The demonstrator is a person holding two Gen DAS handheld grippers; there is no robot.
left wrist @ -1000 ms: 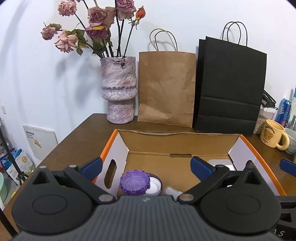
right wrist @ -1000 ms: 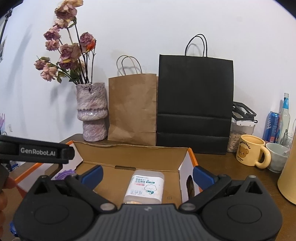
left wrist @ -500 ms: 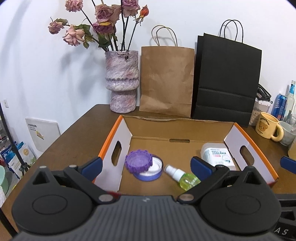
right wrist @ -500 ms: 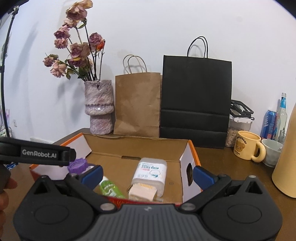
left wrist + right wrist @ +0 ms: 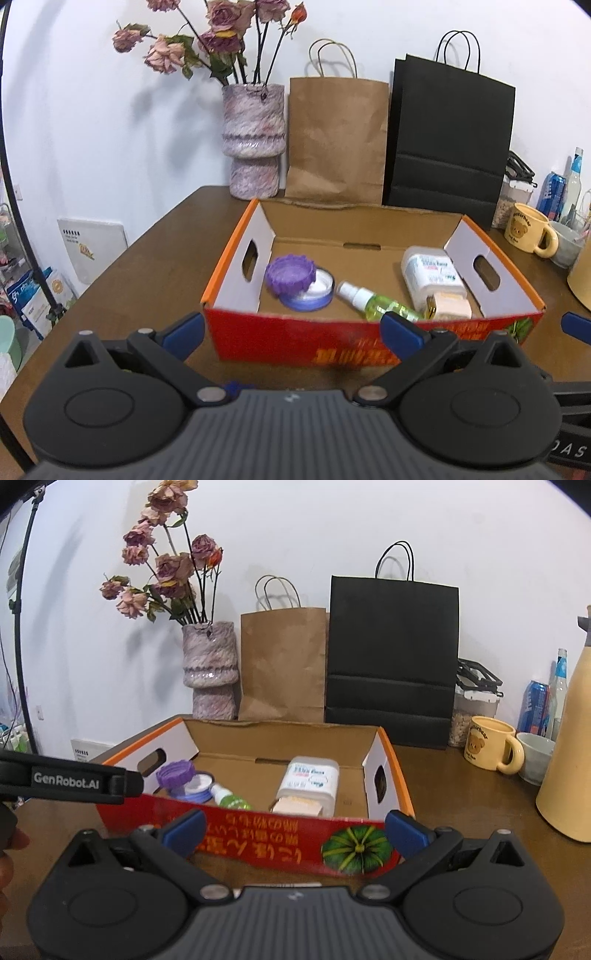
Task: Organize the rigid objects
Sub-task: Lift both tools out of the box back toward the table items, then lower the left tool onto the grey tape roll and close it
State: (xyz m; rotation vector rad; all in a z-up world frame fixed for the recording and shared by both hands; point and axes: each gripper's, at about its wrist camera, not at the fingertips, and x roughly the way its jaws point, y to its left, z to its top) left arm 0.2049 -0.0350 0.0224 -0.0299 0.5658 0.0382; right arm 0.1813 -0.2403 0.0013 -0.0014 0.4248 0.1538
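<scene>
An open cardboard box (image 5: 258, 336) with an orange rim and a red front stands on the brown table (image 5: 147, 277). Inside lie a purple ridged lid (image 5: 290, 273) on a round white tin (image 5: 314, 295), a green spray bottle (image 5: 373, 302), a white labelled container (image 5: 430, 275) and a small beige box (image 5: 450, 310). My left gripper (image 5: 293, 334) hangs open just in front of the box's red wall, holding nothing. My right gripper (image 5: 295, 830) is also open and empty, facing the same wall of the box (image 5: 258, 830). A small blue-purple thing under the left gripper is too blurred to identify.
Behind the box stand a mottled vase of dried roses (image 5: 254, 140), a brown paper bag (image 5: 336, 136) and a black paper bag (image 5: 447, 140). To the right are a yellow bear mug (image 5: 487, 747), a pale bowl (image 5: 535, 753), a blue can (image 5: 535, 705) and a tall beige jug (image 5: 569, 757).
Both grippers have drawn back from above the box toward its near side. The red front wall and all the contents now show. Both stayed open.
</scene>
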